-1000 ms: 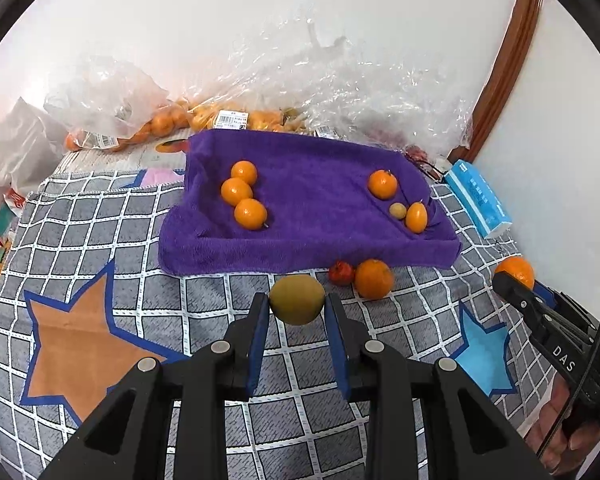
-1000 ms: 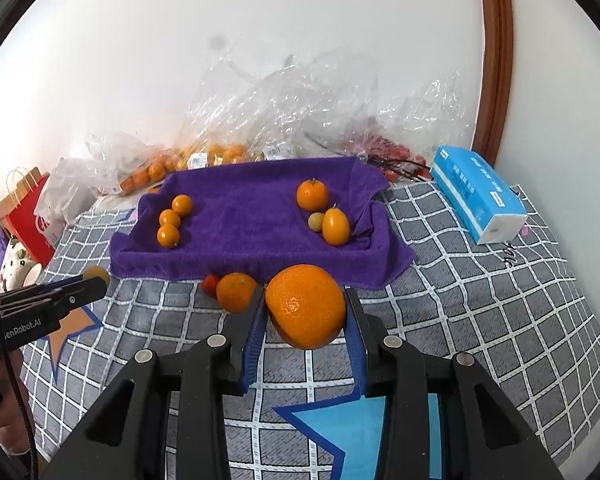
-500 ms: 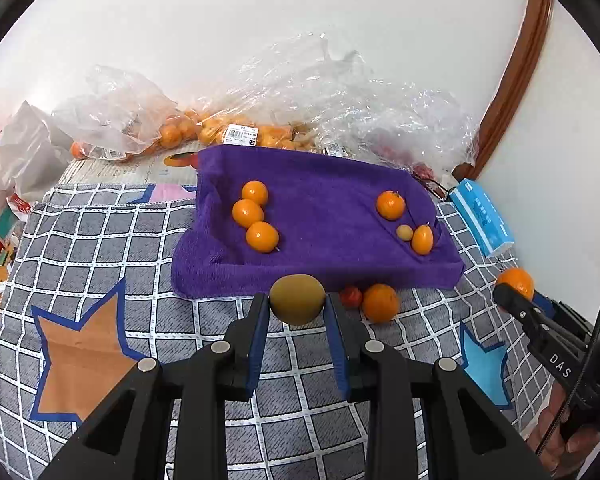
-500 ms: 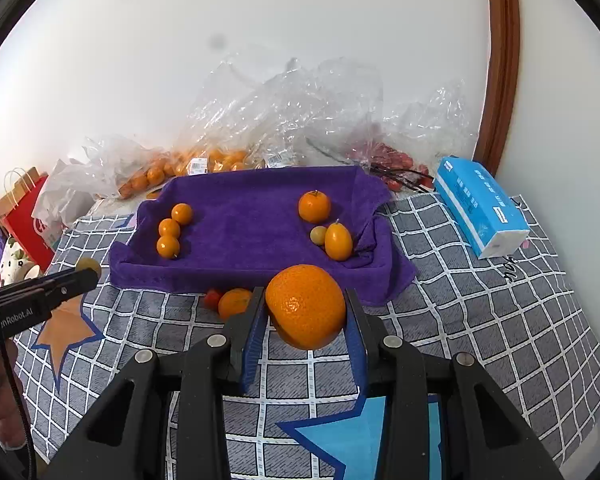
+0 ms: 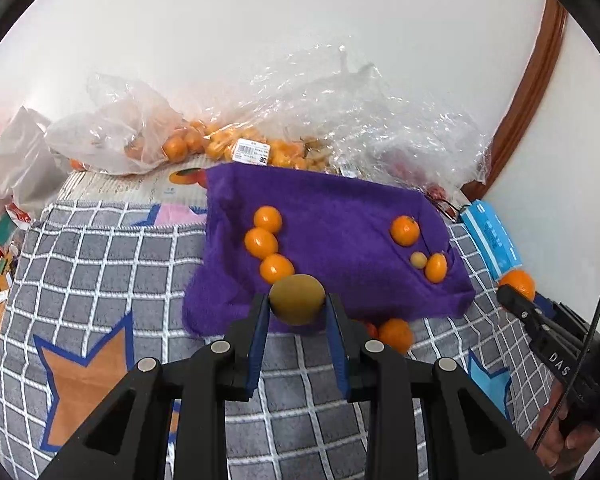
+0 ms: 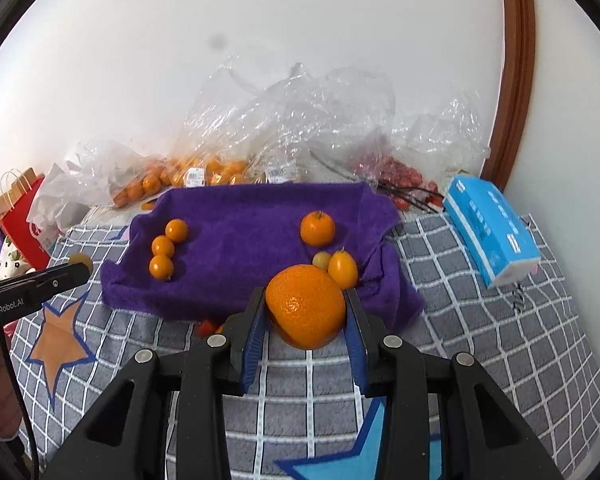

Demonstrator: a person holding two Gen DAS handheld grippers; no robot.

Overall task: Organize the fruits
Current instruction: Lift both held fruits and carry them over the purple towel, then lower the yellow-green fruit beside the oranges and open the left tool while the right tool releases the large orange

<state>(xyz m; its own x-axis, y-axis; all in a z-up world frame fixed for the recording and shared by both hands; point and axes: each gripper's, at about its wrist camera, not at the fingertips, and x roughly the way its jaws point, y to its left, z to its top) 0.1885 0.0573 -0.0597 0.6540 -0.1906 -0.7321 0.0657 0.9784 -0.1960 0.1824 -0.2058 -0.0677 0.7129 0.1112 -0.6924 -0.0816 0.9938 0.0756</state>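
Left gripper [image 5: 297,312] is clamped on a round olive-green fruit [image 5: 297,298]; right gripper [image 6: 306,316] is clamped on a large round orange [image 6: 306,312]. Crumpled purple towel [image 6: 252,224] lies just beyond both fingertips.

- Both views are bright and evenly lit, soft daylight-ish, with no harsh shadows anywhere.
- The white wall [image 6: 300,40] looks a bit washed out up top.
- Clear plastic bags [image 5: 340,112] throw lots of tiny glare sparkles.
- Heavy fisheye: black corners, and the brown door frame [image 6: 516,80] bows hard.
- The checked blanket [image 6: 500,340] has grid lines that bend near the edges.
- Focus is decent mid-frame, though the left wrist view looks slightly smeared.
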